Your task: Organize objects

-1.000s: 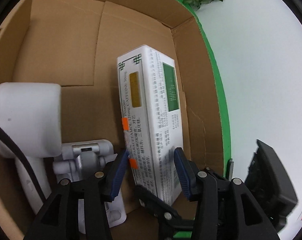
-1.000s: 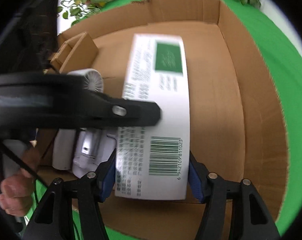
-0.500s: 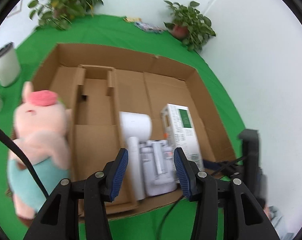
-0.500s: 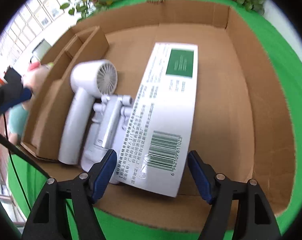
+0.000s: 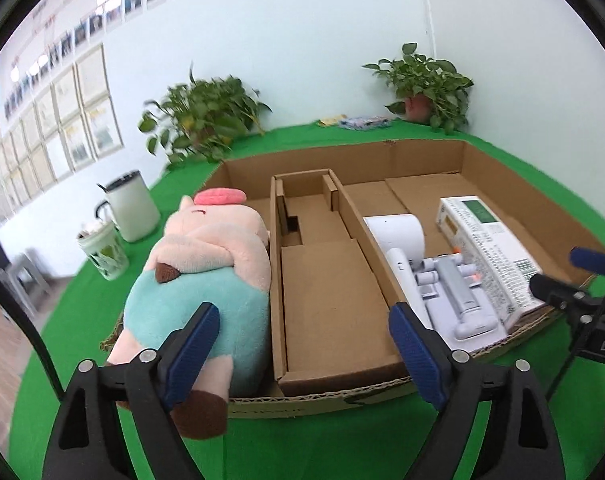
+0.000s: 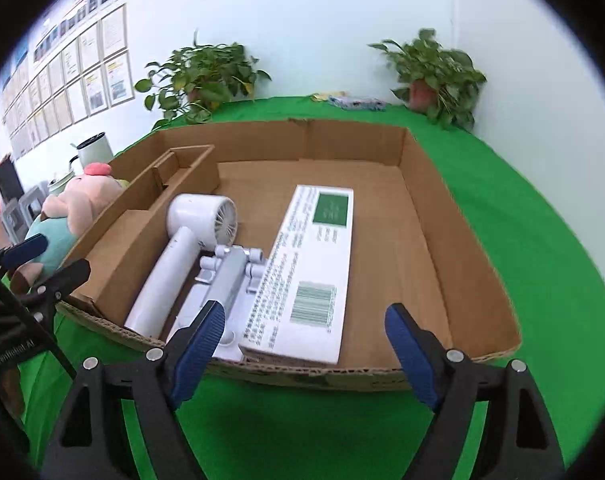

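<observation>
A shallow cardboard tray [image 6: 422, 168] [image 5: 422, 152] sits on the green cloth. In its right compartment lie a white hair dryer [image 6: 198, 220] [image 5: 398, 236], a white and grey holder [image 6: 218, 280] [image 5: 458, 292] and a long white box with a green label [image 6: 314, 268] [image 5: 486, 244]. A pink and teal plush pig [image 5: 206, 264] [image 6: 70, 208] lies in the tray's left compartment. My left gripper [image 5: 302, 340] is open and empty, pulled back before the tray's near edge. My right gripper [image 6: 302, 340] is open and empty before the near edge by the white box.
A cardboard divider [image 5: 322, 264] splits the tray. A white mug [image 5: 130, 208] and a patterned cup [image 5: 102, 252] stand left of the tray. Potted plants [image 5: 202, 116] [image 5: 426, 84] stand at the back by the wall. Small items [image 6: 354, 101] lie on the far cloth.
Both grippers let go of the white box, which now lies flat in the tray, and pulled back and up out of the tray. Both sets of jaws have opened wider.
</observation>
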